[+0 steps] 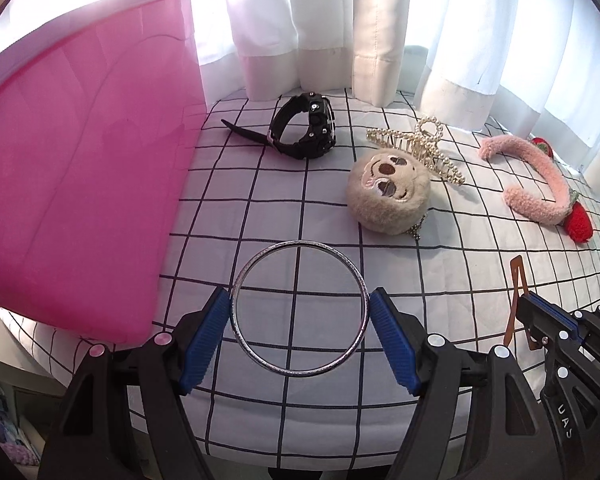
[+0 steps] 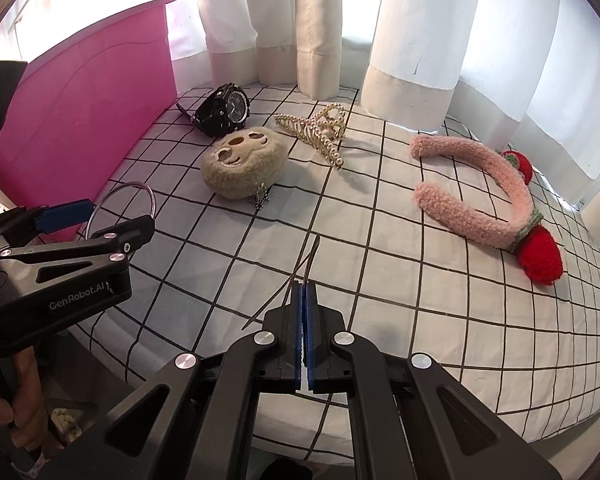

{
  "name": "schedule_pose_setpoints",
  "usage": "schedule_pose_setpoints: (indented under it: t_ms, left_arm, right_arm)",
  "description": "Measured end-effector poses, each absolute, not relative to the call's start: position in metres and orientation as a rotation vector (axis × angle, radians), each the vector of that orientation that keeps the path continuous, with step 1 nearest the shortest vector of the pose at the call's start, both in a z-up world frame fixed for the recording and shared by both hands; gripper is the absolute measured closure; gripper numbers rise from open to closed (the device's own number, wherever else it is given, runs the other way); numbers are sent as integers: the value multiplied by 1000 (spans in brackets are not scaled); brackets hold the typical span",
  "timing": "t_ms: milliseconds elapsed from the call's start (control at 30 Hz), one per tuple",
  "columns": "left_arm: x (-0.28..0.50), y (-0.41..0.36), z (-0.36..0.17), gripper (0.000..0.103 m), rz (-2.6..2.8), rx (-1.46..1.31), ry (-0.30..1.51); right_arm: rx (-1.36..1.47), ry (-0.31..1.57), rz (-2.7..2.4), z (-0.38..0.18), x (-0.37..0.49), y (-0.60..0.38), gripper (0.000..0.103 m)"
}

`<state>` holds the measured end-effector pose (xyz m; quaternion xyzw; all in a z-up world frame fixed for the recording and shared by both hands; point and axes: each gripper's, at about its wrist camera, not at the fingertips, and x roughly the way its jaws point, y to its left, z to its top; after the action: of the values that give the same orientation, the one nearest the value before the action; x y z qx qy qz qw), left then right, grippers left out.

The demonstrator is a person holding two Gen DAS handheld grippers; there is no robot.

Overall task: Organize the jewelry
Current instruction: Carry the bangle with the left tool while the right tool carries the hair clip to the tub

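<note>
A thin silver bangle (image 1: 298, 243) sits between the blue pads of my left gripper (image 1: 300, 294), which press on its two sides and hold it just above the checked sheet. The right wrist view shows the same bangle (image 2: 150, 200) in the left gripper (image 2: 116, 212) at the left edge. My right gripper (image 2: 304, 285) is shut on a flat brown snap hair clip (image 2: 309, 256), whose tip sticks out past the pads. In the left wrist view that clip (image 1: 518, 280) hangs from the right gripper (image 1: 528, 300) at the lower right.
A tall pink bin (image 1: 80, 160) stands at the left. On the sheet lie a black watch (image 1: 308, 128), a plush animal-face charm (image 1: 388, 192), a pearl claw clip (image 1: 420, 144) and a pink fuzzy headband with red strawberries (image 1: 540, 184). White curtains hang behind. A hand (image 2: 4, 412) grips the left tool.
</note>
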<state>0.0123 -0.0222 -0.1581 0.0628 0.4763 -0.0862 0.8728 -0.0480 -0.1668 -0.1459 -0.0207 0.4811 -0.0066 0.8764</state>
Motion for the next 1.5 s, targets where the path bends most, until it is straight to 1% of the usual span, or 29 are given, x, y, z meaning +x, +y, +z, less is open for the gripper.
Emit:
schedule_pose_setpoints:
  t_ms: [200, 500, 667, 900, 1033, 1267, 1500]
  left_arm:
    - [17, -33, -123, 33, -203, 116, 941]
    - [27, -35, -50, 33, -198, 94, 817]
    - [38, -16, -12, 33, -155, 55, 765]
    - [45, 31, 34, 33, -52, 20, 686]
    - [49, 70, 45, 33, 30, -4, 672]
    - [59, 147, 45, 33, 187, -34, 692]
    - [79, 205, 18, 33, 277, -82, 800]
  right_arm:
    - [-45, 944, -47, -109, -46, -180, 101]
    - [-75, 809, -48, -40, -30, -177, 101]
    - [-99, 732, -12, -3, -14, -159, 101]
    - [-134, 643, 93, 36, 8, -118, 101]
    - [-158, 618, 181, 47, 23, -81, 101]
    - [-185, 613, 340, 52, 51, -5, 101]
    - [-217, 719, 436, 29, 86, 67, 101]
